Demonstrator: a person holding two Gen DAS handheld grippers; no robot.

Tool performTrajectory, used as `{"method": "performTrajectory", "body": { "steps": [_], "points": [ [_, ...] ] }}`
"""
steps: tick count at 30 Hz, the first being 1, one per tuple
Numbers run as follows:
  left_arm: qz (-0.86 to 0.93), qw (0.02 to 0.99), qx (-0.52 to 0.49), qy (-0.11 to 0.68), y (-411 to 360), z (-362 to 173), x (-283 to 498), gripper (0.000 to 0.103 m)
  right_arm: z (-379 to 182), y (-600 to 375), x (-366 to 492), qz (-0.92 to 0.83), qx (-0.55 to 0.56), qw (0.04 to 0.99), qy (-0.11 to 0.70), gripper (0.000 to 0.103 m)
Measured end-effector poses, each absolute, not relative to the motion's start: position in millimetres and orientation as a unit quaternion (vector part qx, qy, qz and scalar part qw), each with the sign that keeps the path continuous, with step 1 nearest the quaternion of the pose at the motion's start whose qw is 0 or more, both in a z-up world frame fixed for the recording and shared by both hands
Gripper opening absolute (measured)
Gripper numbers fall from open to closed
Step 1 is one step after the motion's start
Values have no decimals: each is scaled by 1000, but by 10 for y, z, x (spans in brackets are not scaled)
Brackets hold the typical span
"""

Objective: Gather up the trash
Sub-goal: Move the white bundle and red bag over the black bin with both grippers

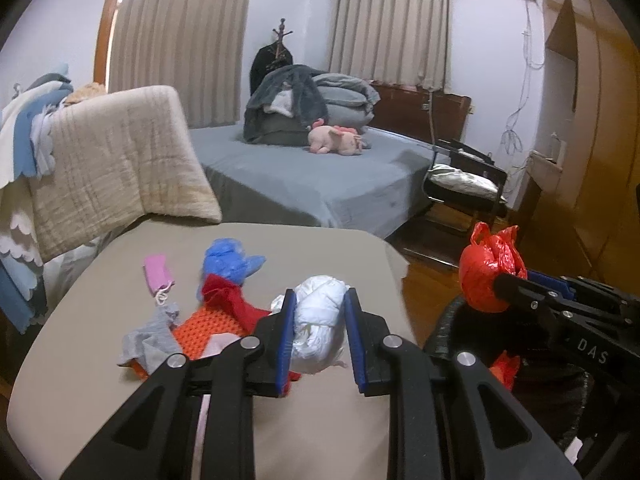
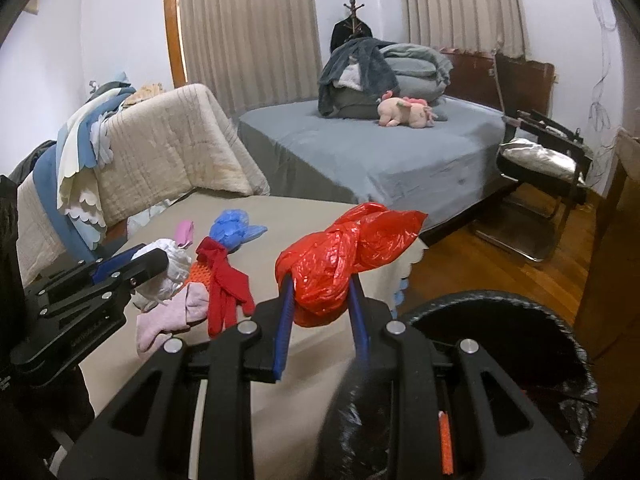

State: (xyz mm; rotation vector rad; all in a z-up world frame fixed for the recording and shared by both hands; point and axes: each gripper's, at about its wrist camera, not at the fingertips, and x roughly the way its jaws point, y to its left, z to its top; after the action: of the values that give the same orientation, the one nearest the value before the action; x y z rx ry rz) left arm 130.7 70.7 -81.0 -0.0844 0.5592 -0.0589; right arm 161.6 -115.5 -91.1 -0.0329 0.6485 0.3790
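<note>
Above the beige table [image 1: 80, 360], both jaws grip crinkly knotted bags — left white [image 1: 320, 320], right red [image 2: 340, 264].

Two wrist cameras, close over the desk [image 1: 80, 360]
Each looks forward and down along its tongs toward the bed [image 1: 320, 176]; both share desk, bed and curtains [image 2: 248, 32].

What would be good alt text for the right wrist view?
The right gripper holds a knotted red plastic bag in its jaws, above the edge of a beige table and beside a black-lined trash bin. At left, the left gripper holds a white bundle; a bed stands behind.
</note>
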Motion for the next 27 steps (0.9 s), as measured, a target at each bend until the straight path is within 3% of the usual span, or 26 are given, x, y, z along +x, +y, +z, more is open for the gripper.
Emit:
{"method": "performTrajectory", "body": {
  "steps": [27],
  "points": [
    [-157,948,-21,274,-514,-820,1221,24,-938,-2266,1227,75,-14,943,324,25]
  ]
}}
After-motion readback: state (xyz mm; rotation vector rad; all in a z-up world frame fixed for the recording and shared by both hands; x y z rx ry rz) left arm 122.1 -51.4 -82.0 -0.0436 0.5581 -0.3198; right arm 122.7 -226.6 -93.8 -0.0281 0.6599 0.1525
